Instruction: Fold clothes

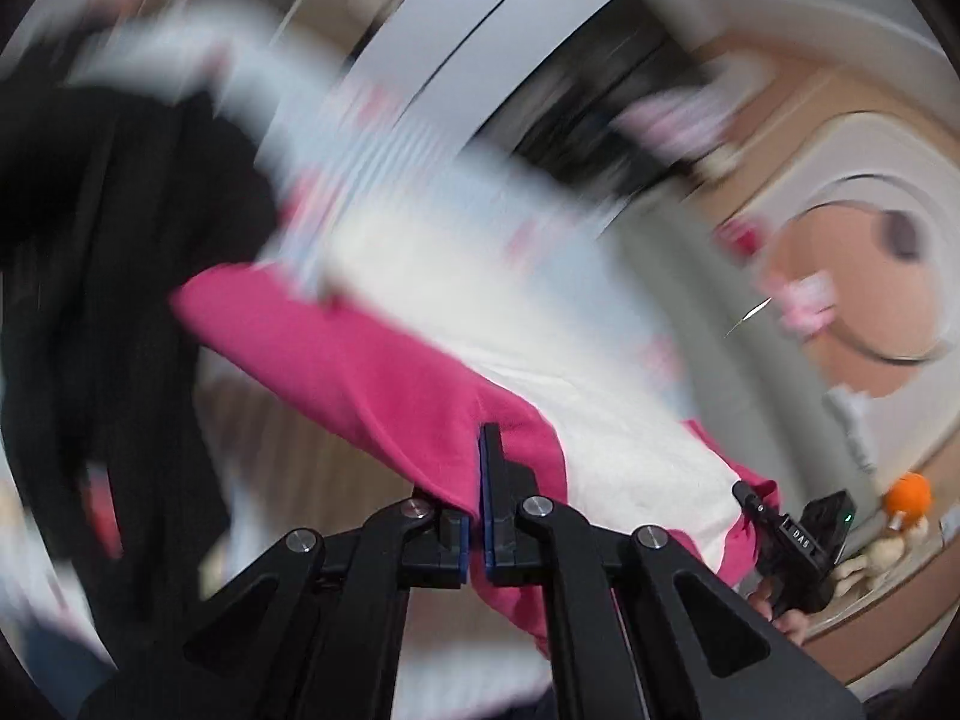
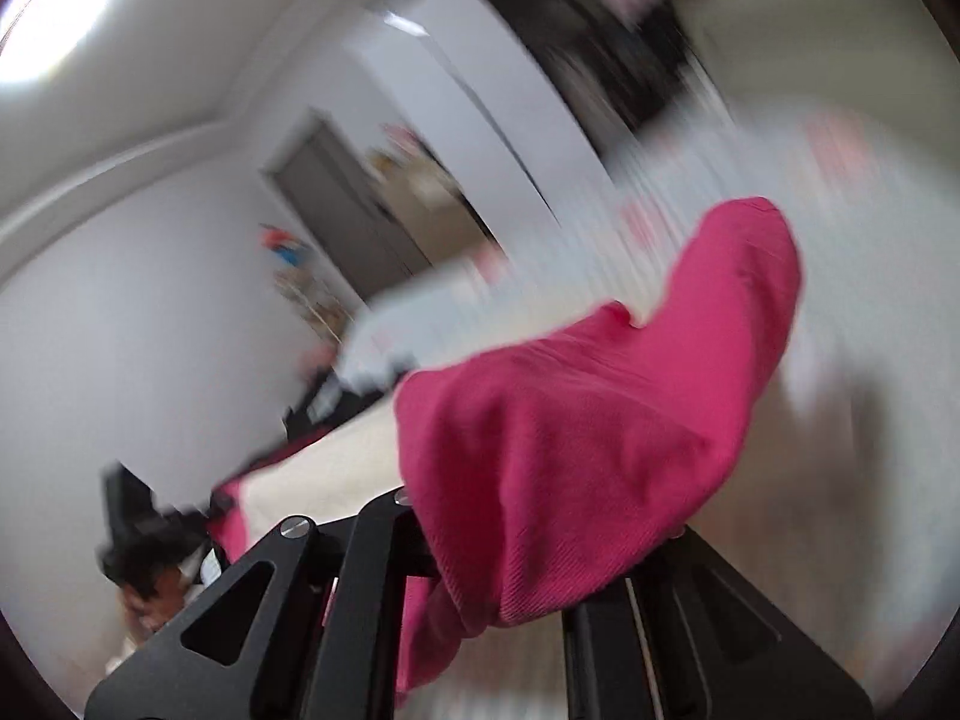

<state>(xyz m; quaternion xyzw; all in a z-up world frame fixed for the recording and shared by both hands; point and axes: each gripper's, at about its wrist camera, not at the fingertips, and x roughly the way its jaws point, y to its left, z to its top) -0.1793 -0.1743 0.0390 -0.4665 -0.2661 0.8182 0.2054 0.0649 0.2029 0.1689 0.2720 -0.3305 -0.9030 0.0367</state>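
A pink and cream garment (image 1: 372,360) hangs stretched in the air between both grippers. My left gripper (image 1: 477,480) is shut on its pink edge. In the left wrist view the right gripper (image 1: 780,534) shows at the far right, at the garment's other end. In the right wrist view the pink cloth (image 2: 570,432) drapes over my right gripper (image 2: 480,588) and hides its fingertips; the cloth is held there. The left gripper (image 2: 138,516) shows at the lower left of that view. Both views are blurred by motion.
A black garment (image 1: 102,300) hangs at the left of the left wrist view. A white striped cloth with red marks (image 1: 420,180) lies behind. A small orange object (image 1: 909,495) sits at the right. A doorway (image 2: 360,204) and white walls are behind.
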